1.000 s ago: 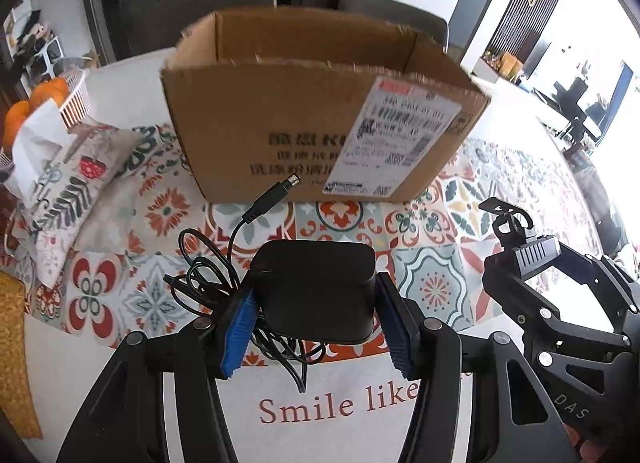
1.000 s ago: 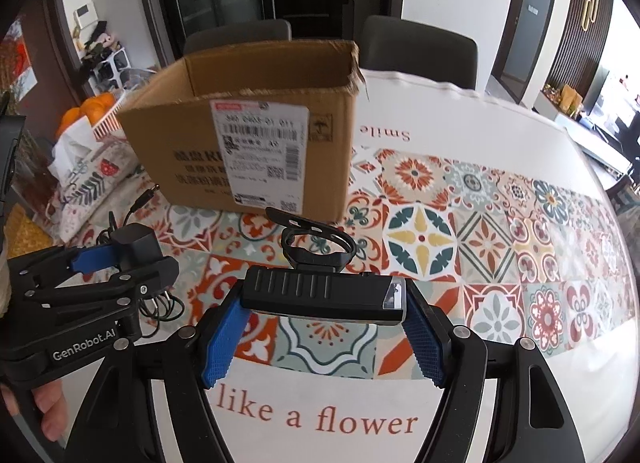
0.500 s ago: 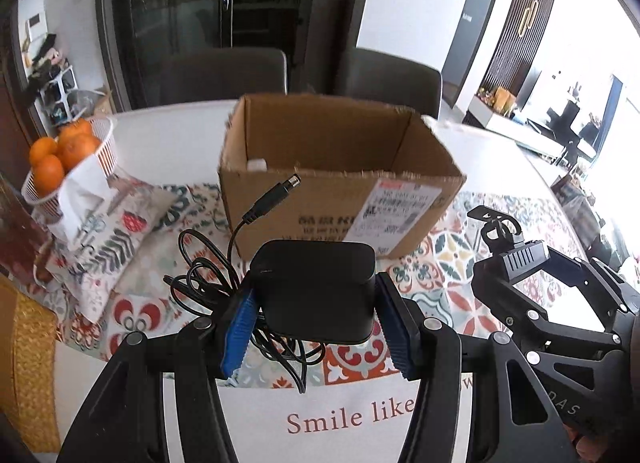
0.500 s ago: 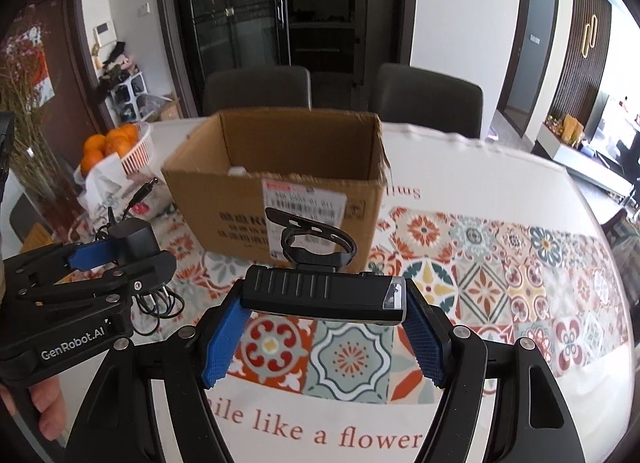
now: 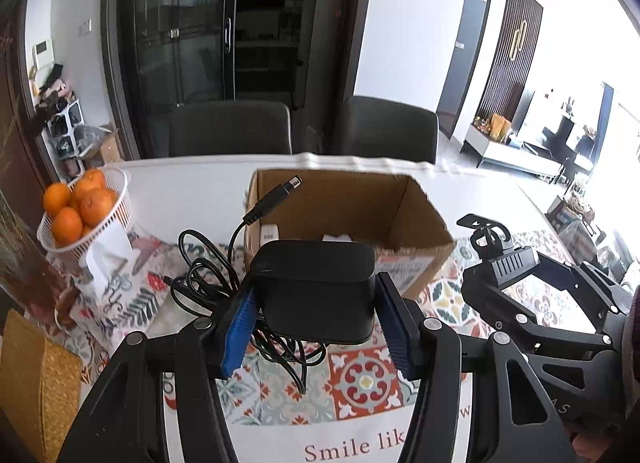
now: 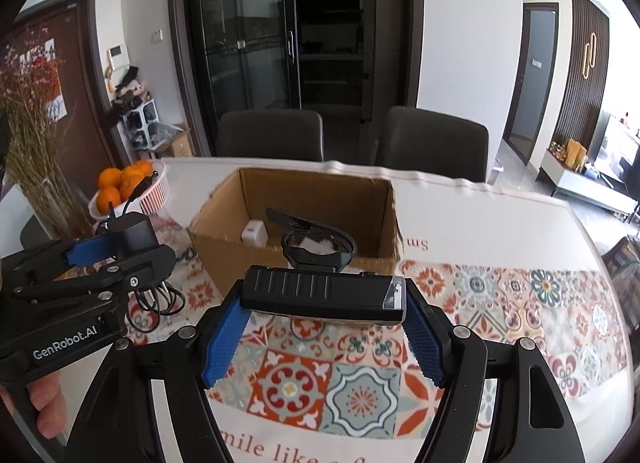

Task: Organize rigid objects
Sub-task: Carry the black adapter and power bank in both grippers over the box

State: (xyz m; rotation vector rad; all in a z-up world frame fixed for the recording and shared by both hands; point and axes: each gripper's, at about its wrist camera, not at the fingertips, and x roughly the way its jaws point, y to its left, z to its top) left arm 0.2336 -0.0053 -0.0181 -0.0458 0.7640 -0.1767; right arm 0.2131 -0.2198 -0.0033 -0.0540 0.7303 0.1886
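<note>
While both grippers are held above the table, the left gripper (image 5: 316,319) has its blue pads (image 5: 239,329) pinching a black power adapter (image 5: 316,291) by its two sides. The adapter's cable (image 5: 208,275) hangs in a loose tangle on the left, and its barrel plug (image 5: 276,193) sticks up toward the far side. The right gripper (image 6: 324,327) clamps a black bike light (image 6: 320,293) lengthwise between its pads (image 6: 222,343), with the light's mount strap (image 6: 316,235) standing up on top. Just beyond both held items sits an open cardboard box (image 6: 304,199) on the patterned tablecloth (image 6: 500,303); a white charger (image 6: 254,233) lies inside. A white basket of oranges (image 5: 76,207) stands at the far left, beside a floral tissue pouch (image 5: 120,287).
</note>
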